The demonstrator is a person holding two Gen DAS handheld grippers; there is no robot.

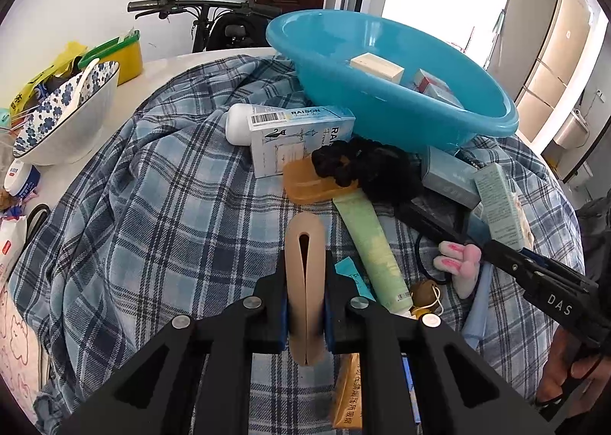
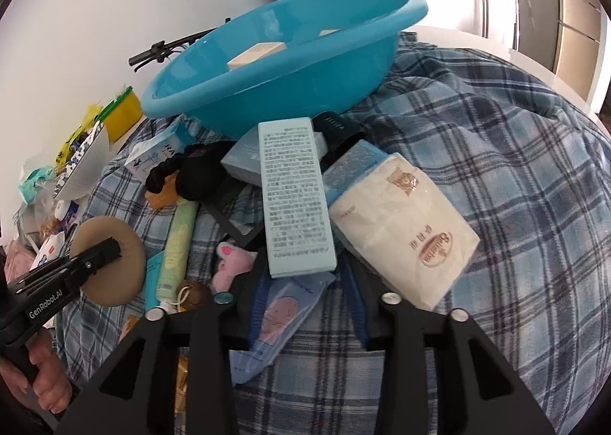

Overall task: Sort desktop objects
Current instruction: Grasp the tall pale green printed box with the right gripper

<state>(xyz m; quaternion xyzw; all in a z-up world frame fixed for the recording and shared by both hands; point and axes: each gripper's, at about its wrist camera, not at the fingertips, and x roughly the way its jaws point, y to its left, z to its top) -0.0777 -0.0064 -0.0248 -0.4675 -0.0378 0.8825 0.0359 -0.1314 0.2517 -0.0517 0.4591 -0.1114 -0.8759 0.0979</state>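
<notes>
My left gripper (image 1: 305, 282) is shut on a beige round pad (image 1: 305, 259), seen edge-on over the plaid cloth (image 1: 160, 213); the right wrist view shows its flat face (image 2: 114, 282). My right gripper (image 2: 305, 297) stands open. The near end of a pale blue-green box (image 2: 294, 202) lies between its jaws, with small gaps at both pads. A light blue packet (image 2: 278, 316) lies under them. The blue basin (image 1: 362, 106) behind the pile holds a few small boxes.
A green tube (image 1: 372, 251), black scrunchie (image 1: 366, 164), amber soap (image 1: 309, 183), RAISON box (image 1: 298, 137), pink plush (image 1: 462, 263) and tissue pack (image 2: 404, 232) crowd the cloth. A floral bowl (image 1: 65, 118) and yellow container (image 1: 126, 53) stand left.
</notes>
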